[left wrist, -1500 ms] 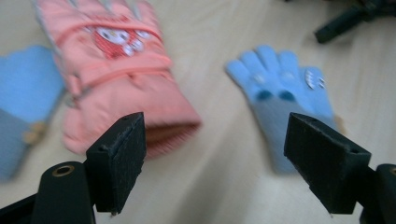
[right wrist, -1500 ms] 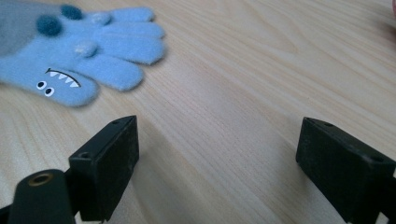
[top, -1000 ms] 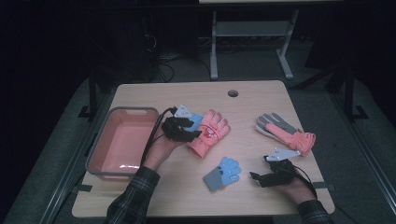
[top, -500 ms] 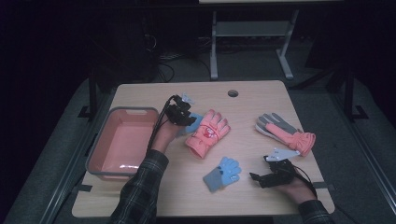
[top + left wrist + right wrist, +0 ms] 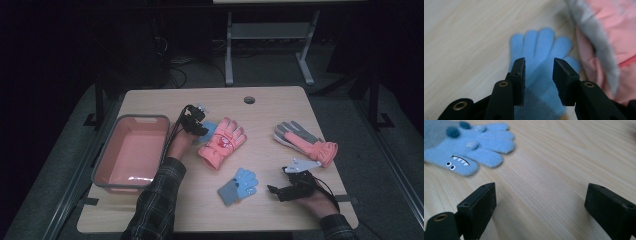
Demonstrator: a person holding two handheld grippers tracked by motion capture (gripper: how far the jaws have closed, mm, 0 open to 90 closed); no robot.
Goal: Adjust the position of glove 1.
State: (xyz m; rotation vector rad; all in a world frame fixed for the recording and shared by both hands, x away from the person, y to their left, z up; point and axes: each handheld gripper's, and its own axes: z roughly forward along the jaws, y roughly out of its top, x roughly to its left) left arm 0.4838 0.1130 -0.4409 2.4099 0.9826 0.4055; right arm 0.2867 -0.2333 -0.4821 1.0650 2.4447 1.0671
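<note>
- The blue glove (image 5: 541, 62) under the left gripper (image 5: 539, 70) is a small knitted one of plain light blue; in the left gripper view it lies flat on the wooden table (image 5: 150, 105), fingers spread toward the top of the frame.
- In the high view that glove (image 5: 209, 131) sits just left of centre, partly tucked under the edge of the pink glove (image 5: 222, 141).
- The left gripper (image 5: 196, 125) hangs right over it, its jaws having just been closing; they stand a narrow gap apart with the glove's palm between them (whether the pads already press on the knit I cannot tell).
- A second blue glove (image 5: 471, 147) lies at the upper left of the right gripper view, bearing a small face with eyes and teeth and dark dots.
- The right gripper (image 5: 540, 205) rests at the lower right of the high view, jaws wide apart over bare wood.
- The pink bin (image 5: 102, 165), with a grey rim, stands at the left edge of the table; its floor is bare.
- A grey-and-pink glove (image 5: 305, 142) lies at the right of the table.
</note>
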